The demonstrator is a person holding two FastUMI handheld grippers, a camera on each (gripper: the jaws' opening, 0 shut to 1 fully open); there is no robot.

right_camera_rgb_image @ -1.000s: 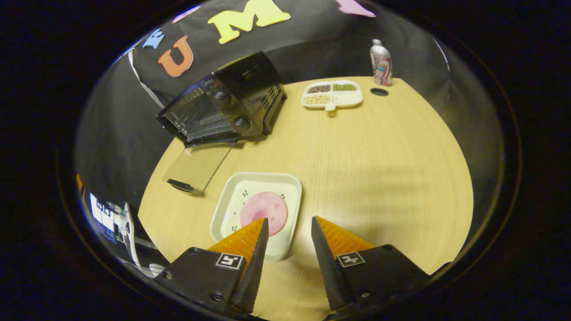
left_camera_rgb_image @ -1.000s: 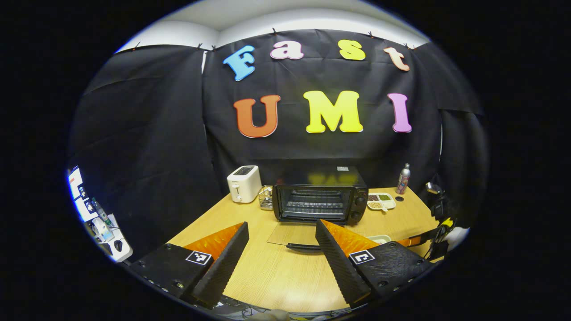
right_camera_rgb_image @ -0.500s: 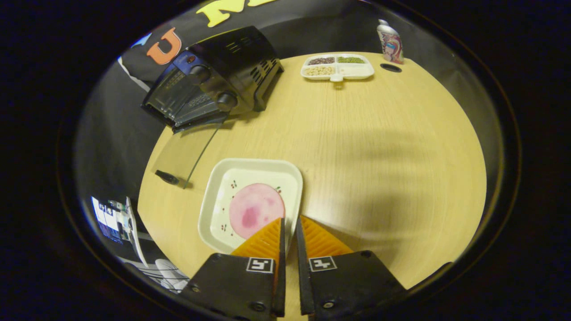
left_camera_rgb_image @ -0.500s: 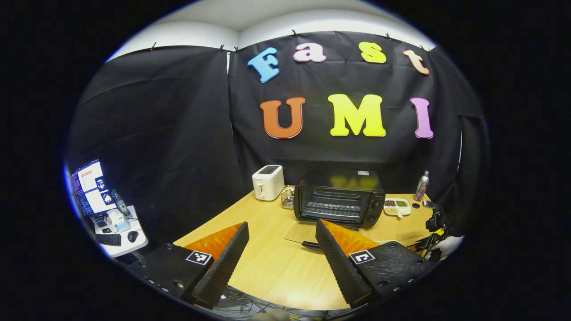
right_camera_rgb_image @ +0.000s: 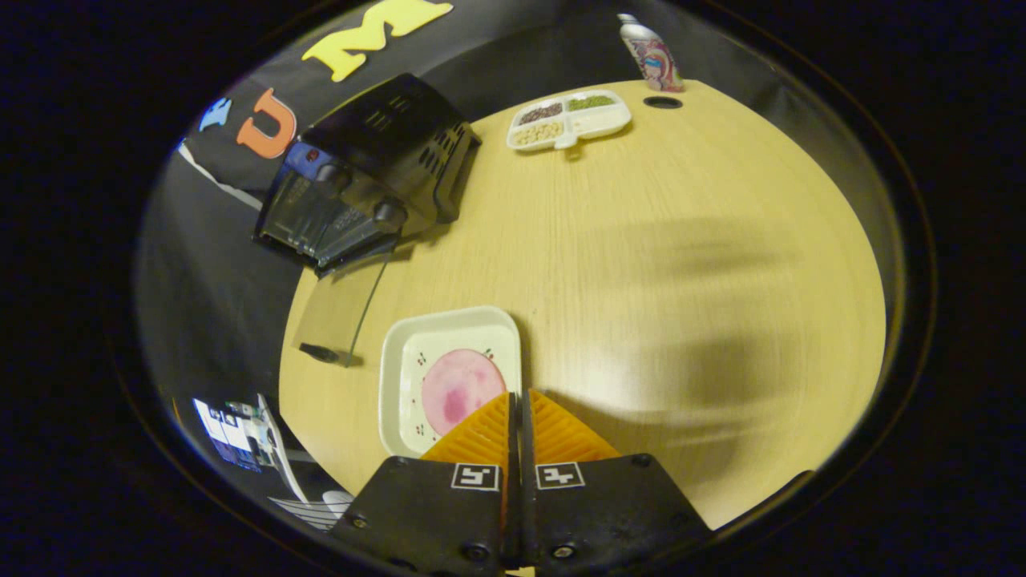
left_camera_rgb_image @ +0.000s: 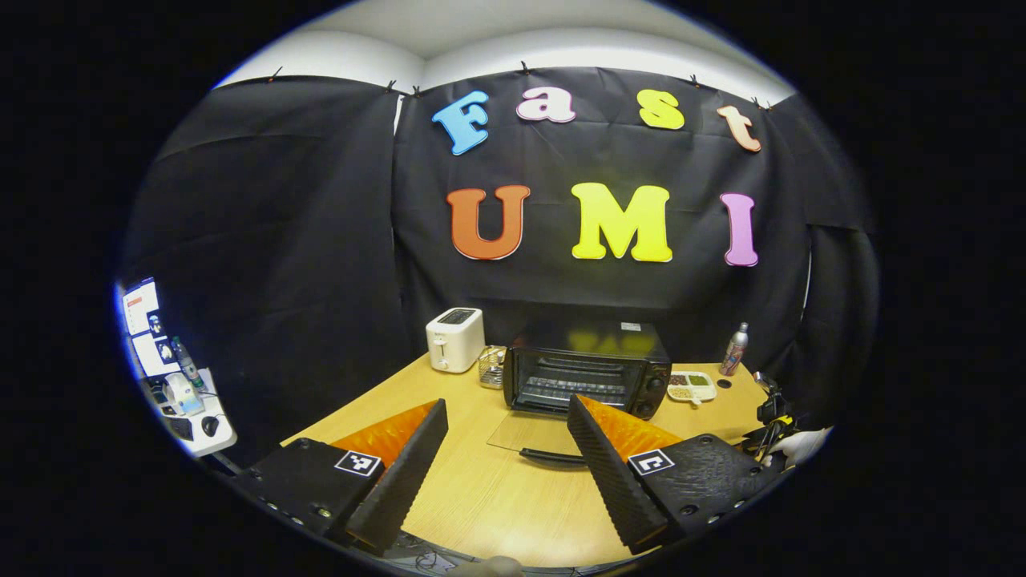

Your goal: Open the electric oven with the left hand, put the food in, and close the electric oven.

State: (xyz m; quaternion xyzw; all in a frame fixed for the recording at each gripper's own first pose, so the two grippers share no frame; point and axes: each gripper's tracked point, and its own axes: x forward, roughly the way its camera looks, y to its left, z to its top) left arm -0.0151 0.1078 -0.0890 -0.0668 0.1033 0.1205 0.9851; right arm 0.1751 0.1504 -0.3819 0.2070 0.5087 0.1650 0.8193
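Left gripper view looks across the wooden table (left_camera_rgb_image: 481, 497) toward the electric oven (left_camera_rgb_image: 589, 369), which stands at the far side against the black cloth wall. The oven's glass door (left_camera_rgb_image: 529, 437) is folded down flat onto the table in front of the cavity, its dark handle (left_camera_rgb_image: 553, 457) at the near edge, and the wire rack inside is visible. The left gripper (left_camera_rgb_image: 509, 417) hangs well back from the oven over the near part of the table, its two fingers spread wide apart with nothing between them. Left of the oven sits a white toaster (left_camera_rgb_image: 454, 339), and a small wire basket (left_camera_rgb_image: 490, 366) stands between the two. Right of the oven lies a white divided dish (left_camera_rgb_image: 691, 385) with grains in its compartments, and beyond that a slim bottle (left_camera_rgb_image: 731, 349). Far to the left of the oven, off the table, a side desk (left_camera_rgb_image: 180, 401) carries a screen and small items. Right gripper view looks down on the same table (right_camera_rgb_image: 681, 264) from the oven's (right_camera_rgb_image: 365, 180) knob side, with the open door (right_camera_rgb_image: 333, 316) lying in front of it. Near that door, on the side away from the oven, a white square plate (right_camera_rgb_image: 401, 377) holds a round pink slice of food (right_camera_rgb_image: 458, 389). The right gripper (right_camera_rgb_image: 519, 394) has its fingers pressed together on the plate's near right rim, pinching that edge. The divided dish (right_camera_rgb_image: 569, 120) and the bottle (right_camera_rgb_image: 653, 56) lie well beyond the oven at the table's far edge.
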